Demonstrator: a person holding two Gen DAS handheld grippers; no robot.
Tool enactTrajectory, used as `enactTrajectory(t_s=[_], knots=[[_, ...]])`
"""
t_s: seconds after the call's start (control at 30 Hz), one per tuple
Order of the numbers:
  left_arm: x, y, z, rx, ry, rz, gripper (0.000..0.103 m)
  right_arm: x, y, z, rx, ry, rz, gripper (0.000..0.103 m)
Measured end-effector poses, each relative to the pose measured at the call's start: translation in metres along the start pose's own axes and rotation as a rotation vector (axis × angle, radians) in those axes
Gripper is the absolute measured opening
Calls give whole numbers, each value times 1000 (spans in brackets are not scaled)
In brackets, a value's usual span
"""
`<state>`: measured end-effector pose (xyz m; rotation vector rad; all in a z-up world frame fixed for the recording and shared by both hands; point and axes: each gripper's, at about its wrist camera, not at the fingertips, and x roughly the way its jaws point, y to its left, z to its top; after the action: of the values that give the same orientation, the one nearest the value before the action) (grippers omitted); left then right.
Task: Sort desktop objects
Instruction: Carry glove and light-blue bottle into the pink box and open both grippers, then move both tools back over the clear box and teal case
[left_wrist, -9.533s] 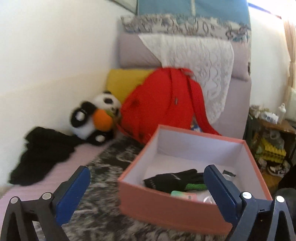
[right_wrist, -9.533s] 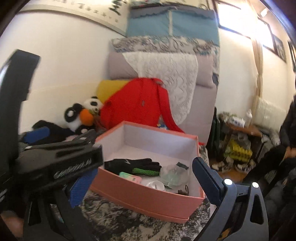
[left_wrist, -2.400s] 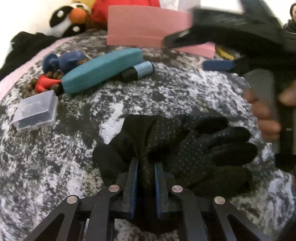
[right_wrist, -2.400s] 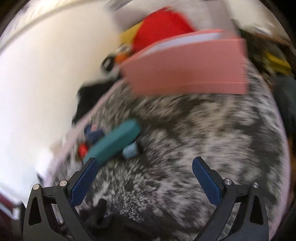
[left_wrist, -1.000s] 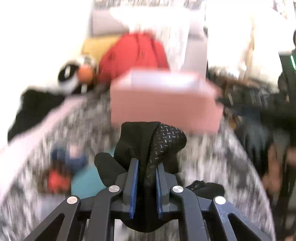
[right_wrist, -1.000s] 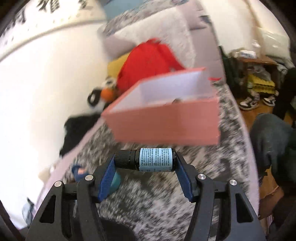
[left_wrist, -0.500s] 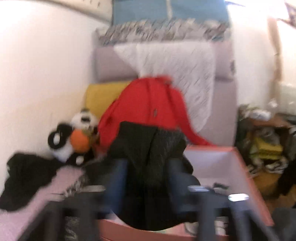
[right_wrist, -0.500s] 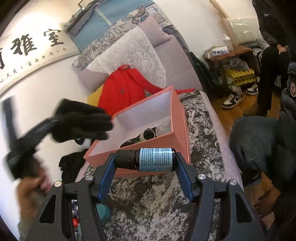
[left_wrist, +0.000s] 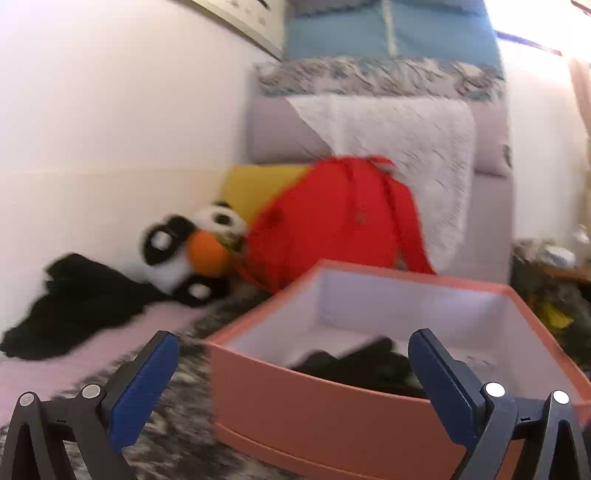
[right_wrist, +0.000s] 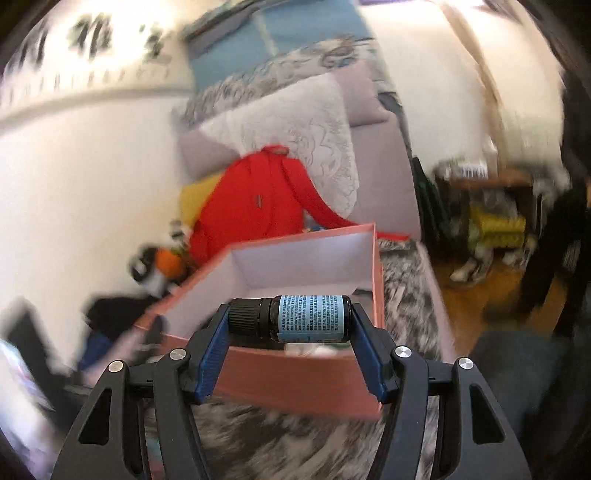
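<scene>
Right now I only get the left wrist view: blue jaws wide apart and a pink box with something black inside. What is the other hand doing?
Observer: The right gripper is shut on a small dark bottle with a pale blue label, held sideways.
Operator: Where is it relative to the box?
Observer: In the right wrist view it appears in front of the pink box, at its near rim.
Operator: Anything else my view lacks?
Observer: Shoes on a wooden floor right of the bed.

Dark bottle (right_wrist: 295, 317) (blue label) sideways above pink box (right_wrist: 295, 380); black glove (left_wrist: 354, 365) inside.
</scene>
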<state>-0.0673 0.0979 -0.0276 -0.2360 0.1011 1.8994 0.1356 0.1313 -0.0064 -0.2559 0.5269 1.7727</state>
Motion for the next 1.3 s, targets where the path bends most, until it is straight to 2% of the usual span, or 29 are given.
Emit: enactTrajectory(t_s=[0.07, 0.1, 0.13, 0.23, 0.27, 0.37, 0.4, 0.57, 0.63, 0.67, 0.77, 0.83, 0.9, 0.97, 1.03, 1.07, 1.13, 1.2, 1.3], knots=[[4, 11, 0, -19, -17, 33, 102, 38, 7, 0, -28, 93, -2, 66], [11, 16, -1, -21, 10, 46, 102, 52, 11, -6, -53, 130, -8, 67], [18, 21, -2, -23, 36, 58, 102, 66, 14, -13, -80, 166, -16, 74], [26, 30, -8, -65, 89, 62, 102, 52, 19, -32, -107, -7, -133, 102], [27, 33, -10, -78, 102, 59, 102, 52, 20, -32, -98, 1, -135, 103], [25, 26, -11, -57, 96, 57, 102, 47, 25, -18, -31, 102, -47, 103], [21, 23, -11, -45, 88, 59, 102, 40, 27, -14, -16, 105, -28, 103], [-6, -2, 3, 38, 20, 45, 102, -20, 52, -6, -63, 59, -67, 103], [-28, -9, 17, 40, -17, 3, 102, -60, 53, -15, -93, 45, -74, 103], [-37, -10, 24, 25, -22, -32, 102, -81, 50, -22, -105, 31, -85, 103], [-68, -2, 42, -107, 26, -221, 102, -147, 25, -53, -92, -21, -164, 103], [-84, 4, 36, -155, 92, -263, 102, -175, 2, -72, 13, -47, -197, 103], [-99, 7, 18, -111, 162, -229, 102, -188, -37, -103, 229, -29, -187, 103], [-115, 16, -4, -37, 196, -175, 102, -178, -71, -125, 450, 98, -192, 103], [-137, 35, -34, 64, 234, -87, 102, -170, -88, -132, 575, 165, -83, 102], [-141, 43, -42, 87, 251, -64, 102, -169, -87, -132, 582, 175, -63, 102], [-153, 72, -62, 114, 316, -19, 102, -173, -73, -129, 507, 169, -85, 102], [-163, 100, -77, 135, 369, 29, 102, -179, -48, -126, 417, 168, -36, 102], [-171, 136, -81, 146, 383, 117, 102, -188, -11, -126, 278, 181, 19, 102]])
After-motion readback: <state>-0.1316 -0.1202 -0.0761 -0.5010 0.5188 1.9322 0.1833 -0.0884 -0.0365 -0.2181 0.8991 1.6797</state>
